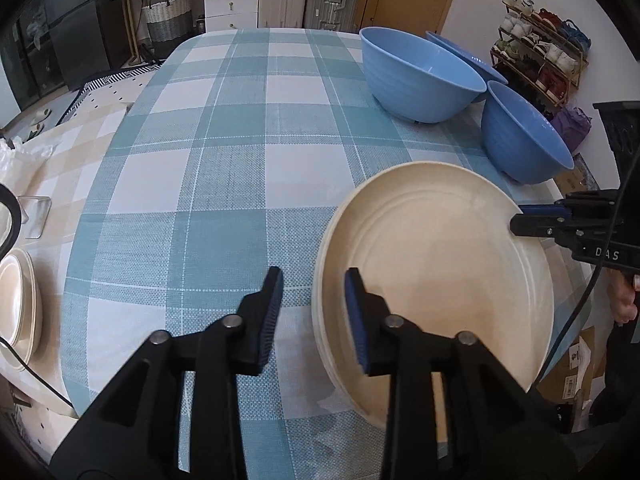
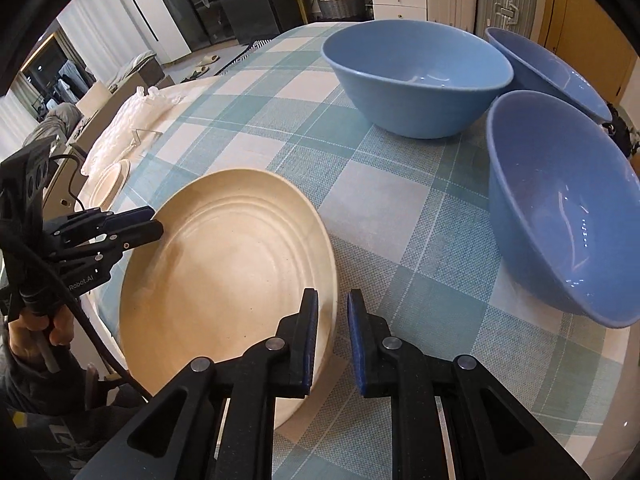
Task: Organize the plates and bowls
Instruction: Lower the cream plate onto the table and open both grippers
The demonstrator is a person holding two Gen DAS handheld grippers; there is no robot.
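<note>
A cream plate [image 1: 440, 272] [image 2: 224, 272] lies on the checked tablecloth, seemingly on top of another one. My left gripper [image 1: 314, 312] [image 2: 154, 222] straddles its near-left rim with the jaws open and clear gaps either side of the rim. My right gripper [image 2: 332, 332] [image 1: 520, 218] straddles the opposite rim with a narrow gap; cloth shows between the rim and the outer pad. Three blue bowls stand beyond: a large one [image 1: 420, 76] [image 2: 416, 76], one behind it [image 1: 468, 52] [image 2: 552, 68], and one nearest the plate [image 1: 524, 136] [image 2: 560, 208].
More cream plates [image 1: 16, 312] [image 2: 112, 180] are stacked at the table's left side by a clear stand [image 1: 36, 216] and a white bag [image 2: 140, 108]. The table edge [image 1: 568, 184] runs just right of the bowls. A hand [image 2: 60, 324] holds the left tool.
</note>
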